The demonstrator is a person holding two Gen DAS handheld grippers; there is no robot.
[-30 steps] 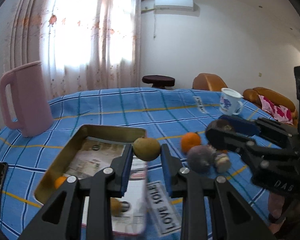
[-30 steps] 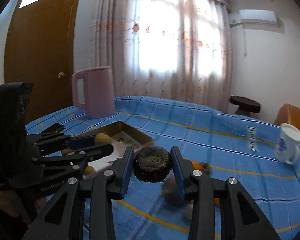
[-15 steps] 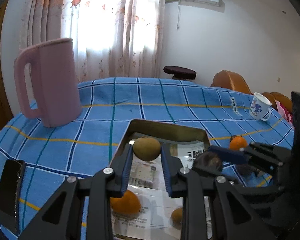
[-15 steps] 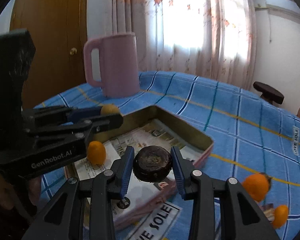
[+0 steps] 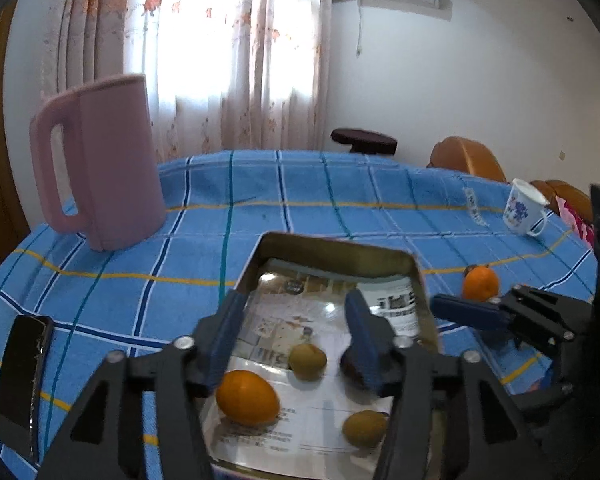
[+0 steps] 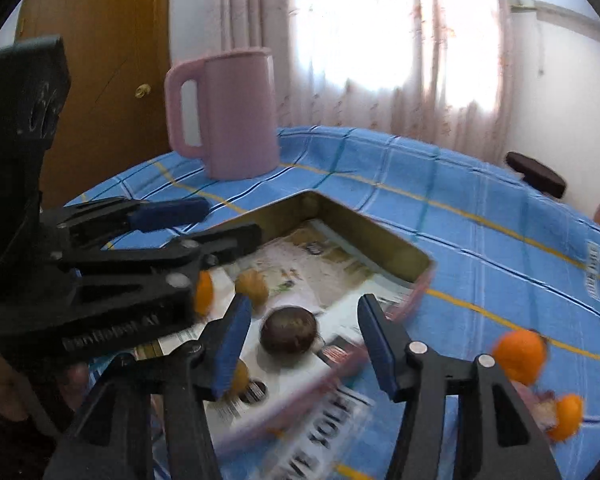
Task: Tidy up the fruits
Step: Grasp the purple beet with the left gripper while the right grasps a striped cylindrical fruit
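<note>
Both grippers are over the metal tray (image 5: pixel 332 246), which sits on the blue checked counter (image 5: pixel 300 184) and is lined with printed paper, and the step in hand looks like the release of two fruits into it. The left gripper (image 5: pixel 296 320) has its fingers opening with nothing pressed between them; the small green-brown fruit (image 5: pixel 308 361) lies on the tray paper below the gap, apart from both fingers. The right gripper (image 6: pixel 300 332) is likewise opening, and the dark round fruit (image 6: pixel 289 331) rests on the paper between its fingers without either one touching it. Already in the tray, in the left wrist view, are an orange fruit (image 5: pixel 247 397) at the near left and a second green-brown fruit (image 5: pixel 365 428) at the near right. Still out on the counter to the right of the tray are an orange (image 6: pixel 520 356) and, nearer, a small cluster of fruit pieces (image 6: pixel 556 416) that is too blurred to name. A pink jug (image 5: pixel 100 164) stands far left, a white mug (image 5: pixel 522 210) far right, and a dark phone (image 5: pixel 22 380) lies at the near left edge. By my reading the next move calls for lifting both grippers clear without nudging the round fruits, which would roll easily on the smooth paper, then reaching right for the orange.
</note>
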